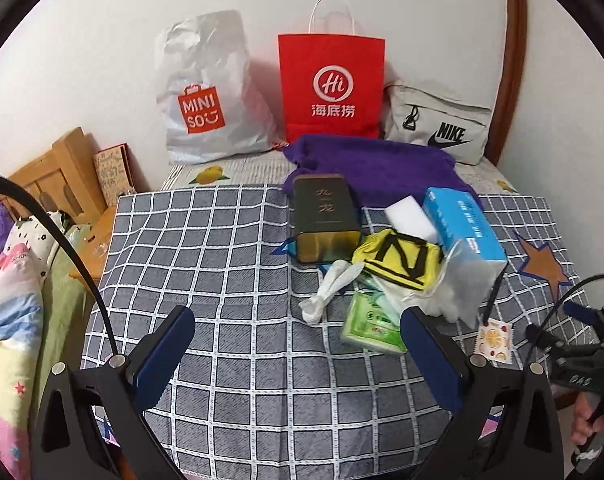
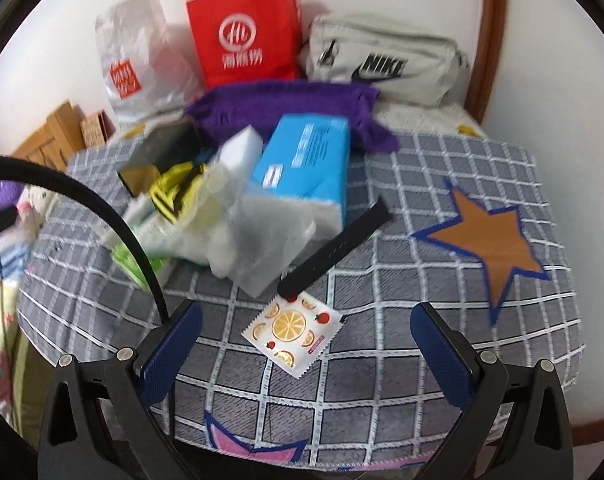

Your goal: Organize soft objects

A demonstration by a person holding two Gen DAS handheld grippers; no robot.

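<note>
Two sets of jaws are hanging wide apart and empty above the checked cloth (image 1: 230, 280), so I am judging this as the opening step: nothing gripped, a first pick yet to be chosen. My left gripper (image 1: 298, 344) is hovering short of the heap, and my right gripper (image 2: 306, 344) is looking down on the fruit-print sachet (image 2: 292, 330), which is lying flat on the cloth between my fingers' line of sight.

Everything soft is sitting in one cluster. I am seeing the yellow cloth with black stripes (image 1: 398, 258) slumped against the dark tin (image 1: 326, 220), a knotted white rag (image 1: 330, 292) just in front of it, a green wipes pack (image 1: 372, 322) partly under a clear plastic bag (image 1: 462, 284), a white sponge block (image 1: 410, 218) and the blue tissue pack (image 1: 462, 224), with the purple towel (image 1: 374, 164) spread behind. A black strap (image 2: 334, 246) is lying across the tissue pack's near corner, its end touching the sachet.

Three bags are standing at the wall: the Miniso bag (image 1: 206, 92), the red paper bag (image 1: 332, 80) and the Nike pouch (image 1: 438, 126); I am taking these to be the likely destinations.

For the next move I am favouring the white rag with my left jaws, since it is lying clear at the heap's near edge: reaching forward, dropping low, straddling the knot, then closing.
</note>
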